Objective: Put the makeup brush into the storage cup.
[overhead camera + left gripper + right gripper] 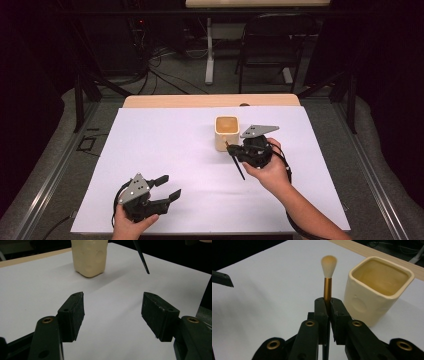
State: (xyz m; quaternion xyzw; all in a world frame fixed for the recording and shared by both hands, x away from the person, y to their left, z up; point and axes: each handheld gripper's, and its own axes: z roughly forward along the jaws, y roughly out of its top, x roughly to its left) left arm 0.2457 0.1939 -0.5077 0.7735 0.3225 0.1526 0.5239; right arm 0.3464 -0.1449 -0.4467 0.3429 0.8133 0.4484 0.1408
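The left tool (167,187) sits low near the front of the bench (165,145), on the white sheet, and its two jaws are wide apart with nothing in them. Next comes the makeup brush (328,272) (soft pale tip, gold neck, thin black handle). The right tool (235,150) has its jaws squeezed tight on the brush, which is lifted off the bench. Just beside the brush, on the right, stands the cream square cup (226,133), upright

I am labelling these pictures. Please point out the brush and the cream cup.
brush (328,264): right gripper view, on the pale bristle tuft.
cream cup (364,305): right gripper view, on its outer front wall.
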